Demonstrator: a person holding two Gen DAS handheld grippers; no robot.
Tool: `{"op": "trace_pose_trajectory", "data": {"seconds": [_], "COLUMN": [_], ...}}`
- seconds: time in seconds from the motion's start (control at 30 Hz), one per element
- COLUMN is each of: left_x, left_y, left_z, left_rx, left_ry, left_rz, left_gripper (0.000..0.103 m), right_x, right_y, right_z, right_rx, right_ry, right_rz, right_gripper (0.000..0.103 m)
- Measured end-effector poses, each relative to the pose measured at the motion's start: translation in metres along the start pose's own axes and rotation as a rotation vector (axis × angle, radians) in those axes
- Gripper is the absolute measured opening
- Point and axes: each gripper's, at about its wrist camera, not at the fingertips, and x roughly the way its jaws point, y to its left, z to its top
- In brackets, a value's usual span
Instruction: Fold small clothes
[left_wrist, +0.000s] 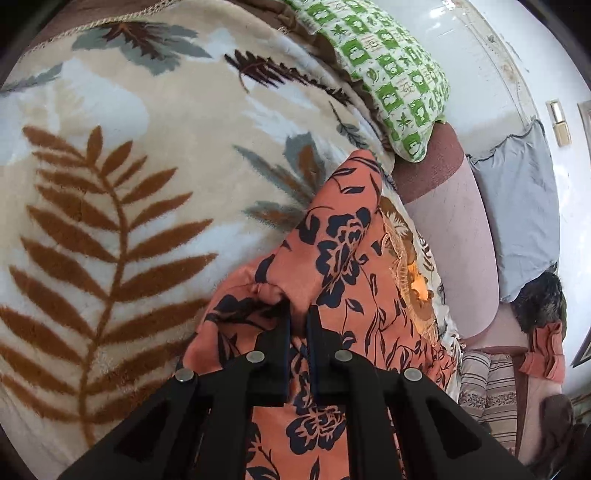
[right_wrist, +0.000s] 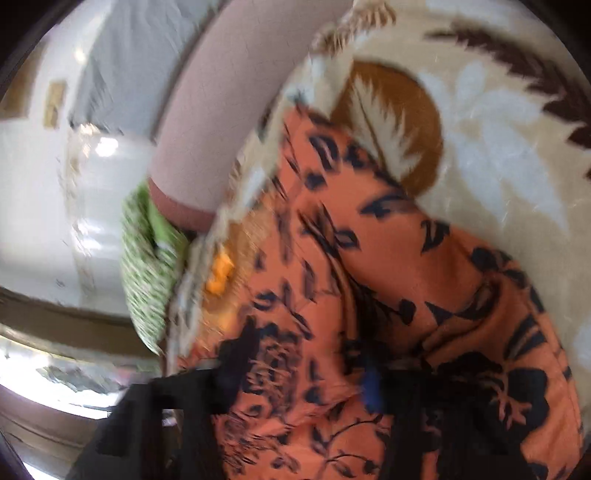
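On a leaf-print blanket (left_wrist: 147, 177), the left tool (left_wrist: 298, 310) pinches the orange floral garment (left_wrist: 343, 251); right tool's (right_wrist: 299, 369) state unclear from blur.

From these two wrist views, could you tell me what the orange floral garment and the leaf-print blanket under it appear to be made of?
Orange floral garment: apparently a thin, smooth woven fabric with a faint sheen; it drapes in soft folds and bunches where the left gripper pinches it. The exact fibre cannot be told.
Leaf-print blanket: likely plush fleece, matte; fuzzy pile blurs the edges of the printed leaves.

Leaf-print blanket (left_wrist: 147, 166) (orange garment (left_wrist: 343, 251) atop)
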Motion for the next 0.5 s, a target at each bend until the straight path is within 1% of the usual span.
{"op": "trace_pose_trajectory", "data": {"seconds": [0.03, 0.1, 0.2, 0.23, 0.27, 0.33, 0.4, 0.43, 0.47, 0.5], "left_x": [-0.001, -0.004, -0.011, -0.015, -0.018, -0.027, -0.035, -0.041, -0.045, -0.049], "left_y": [-0.001, -0.006, -0.010, -0.011, -0.012, -0.017, -0.021, -0.023, -0.026, -0.029], "left_z": [-0.001, -0.003, -0.010, -0.012, -0.013, -0.014, -0.015, -0.015, -0.015, -0.015], "left_rx": [0.004, 0.025, 0.062, 0.065, 0.070, 0.099, 0.120, 0.125, 0.129, 0.137], "left_ry": [0.003, 0.008, 0.014, 0.015, 0.013, -0.003, -0.024, -0.043, -0.061, -0.082], "left_rz": [0.000, 0.022, 0.063, 0.064, 0.064, 0.082, 0.099, 0.101, 0.102, 0.103], "left_gripper": [0.007, 0.007, 0.007, 0.007, 0.007, 0.007, 0.007, 0.007, 0.007, 0.007], "right_x": [0.003, -0.001, -0.009, -0.008, -0.009, -0.016, -0.029, -0.037, -0.050, -0.058], "right_y": [-0.003, -0.001, 0.018, 0.024, 0.024, 0.020, 0.017, 0.017, 0.021, 0.024], "right_z": [-0.001, 0.000, -0.005, -0.006, -0.006, -0.002, 0.003, 0.005, 0.008, 0.009], "right_rx": [-0.008, -0.033, -0.157, -0.185, -0.181, -0.127, -0.105, -0.109, -0.127, -0.141], "right_ry": [0.005, -0.007, -0.036, -0.035, -0.031, -0.013, -0.023, -0.052, -0.120, -0.161], "right_rz": [-0.032, -0.075, -0.226, -0.260, -0.264, -0.245, -0.243, -0.261, -0.282, -0.284], "right_gripper": [0.010, 0.010, 0.010, 0.010, 0.010, 0.013, 0.013, 0.015, 0.016, 0.020]}}
